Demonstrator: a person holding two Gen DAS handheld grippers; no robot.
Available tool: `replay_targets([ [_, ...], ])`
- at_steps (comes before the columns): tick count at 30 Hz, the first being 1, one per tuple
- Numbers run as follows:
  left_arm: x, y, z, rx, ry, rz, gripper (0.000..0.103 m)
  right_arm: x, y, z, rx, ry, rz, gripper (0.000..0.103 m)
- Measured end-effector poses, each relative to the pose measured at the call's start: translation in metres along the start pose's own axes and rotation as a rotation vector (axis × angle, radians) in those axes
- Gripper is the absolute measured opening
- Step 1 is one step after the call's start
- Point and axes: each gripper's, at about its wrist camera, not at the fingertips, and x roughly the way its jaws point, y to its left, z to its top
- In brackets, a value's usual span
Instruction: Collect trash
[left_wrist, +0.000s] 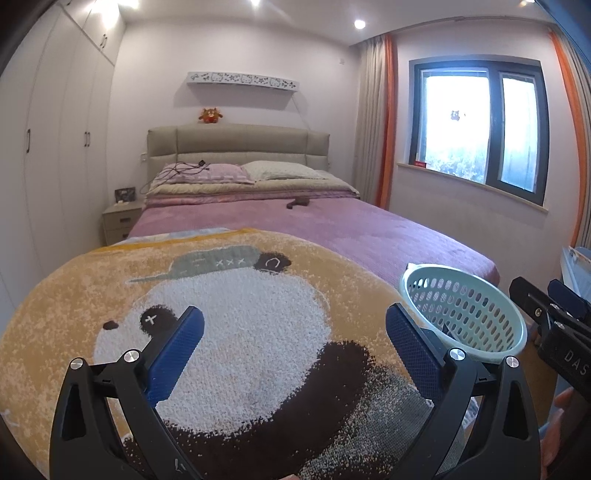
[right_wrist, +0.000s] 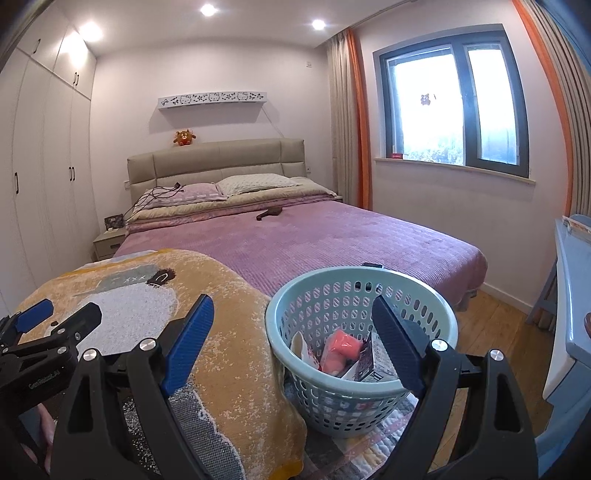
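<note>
A pale green perforated basket (right_wrist: 314, 295) stands on the floor by the bed's foot, holding a pink packet (right_wrist: 341, 349) and paper wrappers (right_wrist: 369, 363). It also shows in the left wrist view (left_wrist: 476, 310). My right gripper (right_wrist: 291, 317) is open and empty, just above and in front of the basket. My left gripper (left_wrist: 295, 325) is open and empty over the panda blanket (left_wrist: 236, 325); it shows at the left of the right wrist view (right_wrist: 59, 317). A small brown object (right_wrist: 269, 213) lies on the purple bedspread far up the bed.
The bed (right_wrist: 332, 236) with a purple cover fills the middle. White wardrobes (right_wrist: 33, 184) line the left wall, with a nightstand (right_wrist: 107, 243) beside the bed. A window (right_wrist: 454, 103) with orange curtains is on the right. A blue desk (right_wrist: 569, 332) stands at the right edge.
</note>
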Motion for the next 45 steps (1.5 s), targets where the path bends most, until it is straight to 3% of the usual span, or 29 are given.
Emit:
replay_targets([
  [45, 0.0017, -0.0009, -0.0016, -0.008, 0.014, -0.002, 0.096, 0.0010, -0.0064, 0.0010, 0.020, 0.019, -0.026, 0.083],
])
